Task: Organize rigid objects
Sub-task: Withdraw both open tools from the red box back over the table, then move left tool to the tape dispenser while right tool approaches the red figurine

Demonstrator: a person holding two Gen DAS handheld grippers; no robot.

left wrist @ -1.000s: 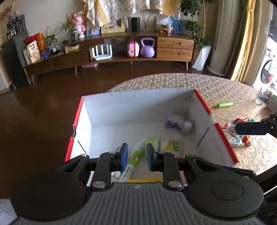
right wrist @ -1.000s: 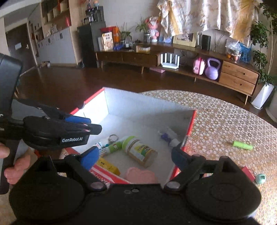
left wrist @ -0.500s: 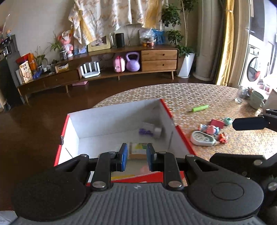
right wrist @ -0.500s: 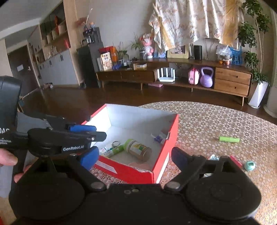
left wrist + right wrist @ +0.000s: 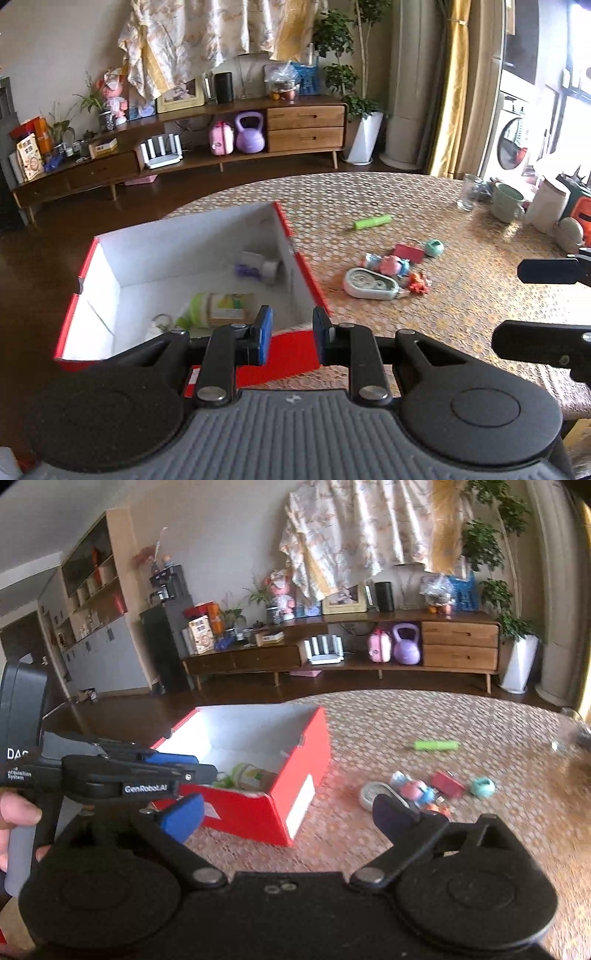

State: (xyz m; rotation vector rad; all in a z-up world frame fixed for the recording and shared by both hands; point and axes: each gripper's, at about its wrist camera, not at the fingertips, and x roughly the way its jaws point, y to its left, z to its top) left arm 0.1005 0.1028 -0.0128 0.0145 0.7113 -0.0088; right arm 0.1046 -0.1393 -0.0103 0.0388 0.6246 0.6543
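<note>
A round table [image 5: 369, 192] covered in a honeycomb-patterned cloth carries an open red box [image 5: 295, 350] with a white interior near its left edge. To the box's right, a green tube [image 5: 371, 222] lies alone, while a white oval case [image 5: 369, 283], a pink-and-blue toy [image 5: 388, 264], a red card [image 5: 408, 253], a small teal piece [image 5: 434, 247] and an orange figure [image 5: 417, 282] sit clustered together. At the far right stand a clear glass [image 5: 469, 192], a green mug [image 5: 508, 202] and a white container [image 5: 546, 210].
</note>
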